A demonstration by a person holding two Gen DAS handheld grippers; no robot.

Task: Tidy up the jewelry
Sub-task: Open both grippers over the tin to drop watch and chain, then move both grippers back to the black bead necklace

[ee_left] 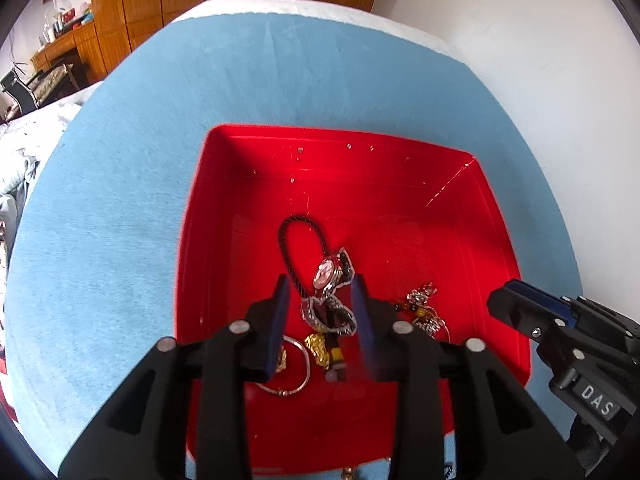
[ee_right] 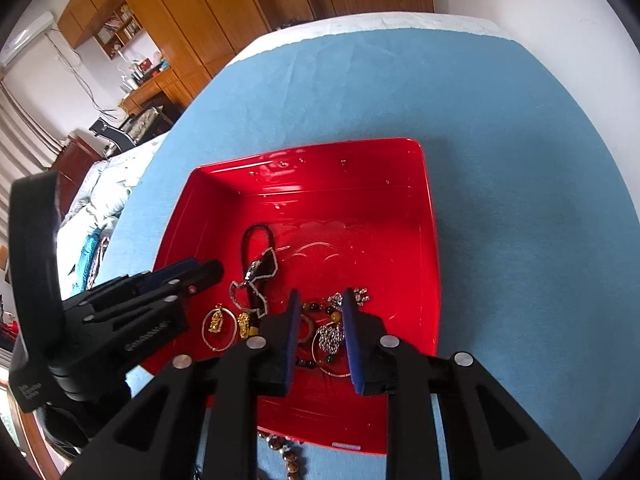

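Both the left gripper and right gripper hover part-open and empty over the shallow red tray on the blue-covered table, where the light, limp black cord necklace tangles easily and is probably best pinched at its cord.

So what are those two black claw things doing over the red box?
A person holds a gripper in each hand, sorting jewelry. Both hang over the red tray on the blue cloth. The left gripper is open above a watch on a black cord. The right gripper is open above a heap of beads and sparkly pieces. Neither grips anything yet. A beaded strand lies outside the tray.
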